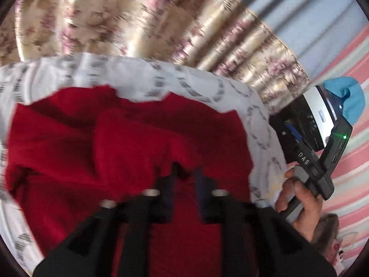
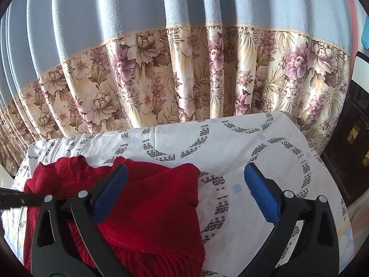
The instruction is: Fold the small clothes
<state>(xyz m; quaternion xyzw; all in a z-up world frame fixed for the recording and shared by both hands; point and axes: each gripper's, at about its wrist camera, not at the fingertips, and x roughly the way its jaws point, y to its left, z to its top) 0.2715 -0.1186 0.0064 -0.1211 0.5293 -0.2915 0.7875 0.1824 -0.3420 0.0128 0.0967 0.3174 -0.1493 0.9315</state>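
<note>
A red knitted sweater [image 1: 129, 138] lies partly folded on a table under a white cloth with grey ring patterns [image 1: 207, 87]. The left wrist view is blurred. In it my left gripper [image 1: 185, 175] hovers over the sweater's lower middle, its jaws apart with only the sweater below showing in the gap. In the right wrist view the sweater [image 2: 150, 207] fills the lower left. My right gripper [image 2: 186, 194] stands wide open above its right edge. One blue pad [image 2: 113, 191] is over the red knit, the other over the bare cloth [image 2: 253, 150]. A hand [image 1: 302, 207] holds the right gripper's body [image 1: 318, 138].
A floral curtain [image 2: 184, 80] with a blue upper part [image 2: 129, 7] hangs right behind the table's far edge. A dark cabinet [image 2: 355, 143] stands to the right. Pink striped fabric [image 1: 350, 161] shows at the right of the left wrist view.
</note>
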